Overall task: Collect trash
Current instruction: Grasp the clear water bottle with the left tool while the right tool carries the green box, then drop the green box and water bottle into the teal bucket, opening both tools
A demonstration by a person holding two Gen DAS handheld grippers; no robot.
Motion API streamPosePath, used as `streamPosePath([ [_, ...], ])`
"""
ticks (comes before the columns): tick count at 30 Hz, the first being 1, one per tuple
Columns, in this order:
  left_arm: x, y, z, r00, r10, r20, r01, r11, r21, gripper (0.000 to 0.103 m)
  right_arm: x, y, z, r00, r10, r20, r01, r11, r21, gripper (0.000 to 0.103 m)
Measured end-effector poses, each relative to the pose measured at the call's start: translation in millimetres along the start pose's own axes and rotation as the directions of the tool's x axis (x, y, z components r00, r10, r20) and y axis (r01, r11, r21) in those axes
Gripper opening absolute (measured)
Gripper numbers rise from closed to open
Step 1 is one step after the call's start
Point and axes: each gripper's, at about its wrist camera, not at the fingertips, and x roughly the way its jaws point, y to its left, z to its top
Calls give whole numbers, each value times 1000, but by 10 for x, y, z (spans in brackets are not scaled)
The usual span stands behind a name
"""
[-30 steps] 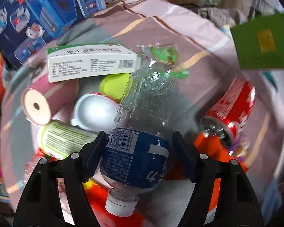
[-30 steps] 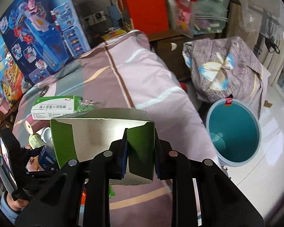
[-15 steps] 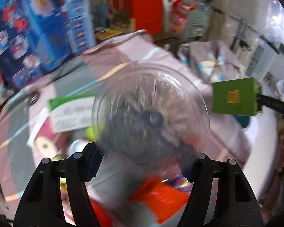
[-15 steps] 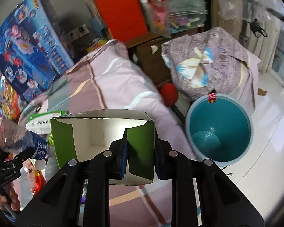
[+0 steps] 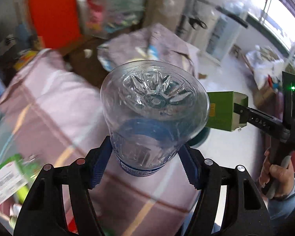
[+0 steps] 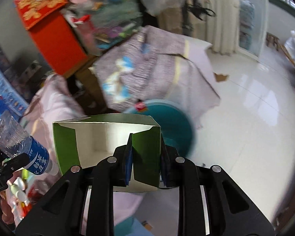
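The left hand-held gripper (image 5: 145,163) was closed on a clear plastic bottle (image 5: 151,118) around its blue label, long axis running forward along the fingers, base outermost. The right hand-held gripper (image 6: 145,163) pinched one wall of an open green carton (image 6: 106,139), its mouth facing the camera. Just past the carton, lower down on the floor, stood the teal bin (image 6: 177,125), partly hidden. The right hand looked nearer the bin, so the carton would likely drop first. Other trash lay on the pink bed (image 5: 55,102).
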Motion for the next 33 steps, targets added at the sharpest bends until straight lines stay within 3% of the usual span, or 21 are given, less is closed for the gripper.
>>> streamPosePath([
  [11,956,-495,447,989,-94,-118,100,994,43,68,441,-497,133,993,-78,-86,83,995,59,23],
  [19,1404,-498,481,978,-72,-194,79,996,27,70,716,-428,147,984,-86,-153,91,996,25,23],
  [27,1482,-357,406,977,-57,-207,59,998,3,72,873,-392,121,977,-97,-189,99,995,2,23],
  [33,1375,-273,318,980,-49,-190,47,999,-16,81,1018,-326,76,967,-83,-240,84,996,-8,28],
])
